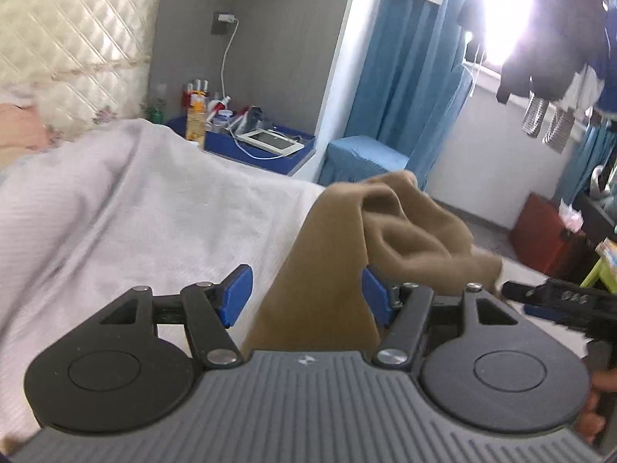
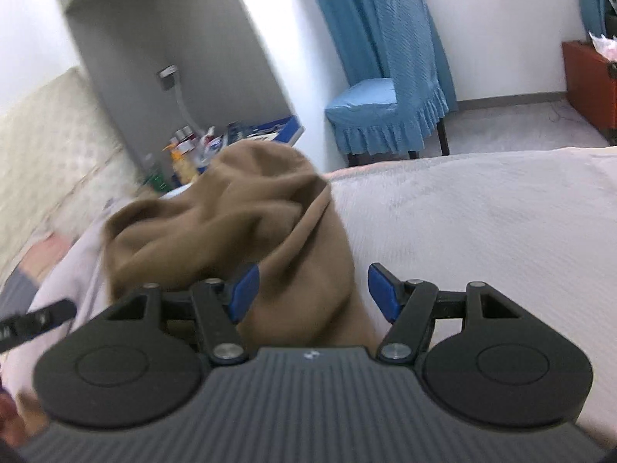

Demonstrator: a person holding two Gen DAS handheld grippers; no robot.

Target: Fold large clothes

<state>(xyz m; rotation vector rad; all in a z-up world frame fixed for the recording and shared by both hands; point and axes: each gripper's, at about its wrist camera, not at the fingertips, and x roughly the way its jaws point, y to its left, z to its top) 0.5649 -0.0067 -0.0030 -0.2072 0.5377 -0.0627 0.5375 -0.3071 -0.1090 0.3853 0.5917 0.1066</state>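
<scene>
In the left wrist view, the left gripper [image 1: 304, 297] is standing with jaws apart, the brown garment [image 1: 401, 227] bunched between them over the bed [image 1: 135, 208]; whether the pads pinch it is unclear.

In the right wrist view, the right gripper [image 2: 312, 291] is likewise spread around the garment [image 2: 231, 216]. Both should probably travel level together, keeping the cloth taut.

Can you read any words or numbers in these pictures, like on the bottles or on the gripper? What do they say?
No text can be read.
Bottles on the blue bedside shelf: labels blurred, unreadable.
White tablet: screen shows no legible writing.
Left gripper body: a tiny logo mark, no letters.
Right gripper body: the same tiny mark, no letters.
</scene>
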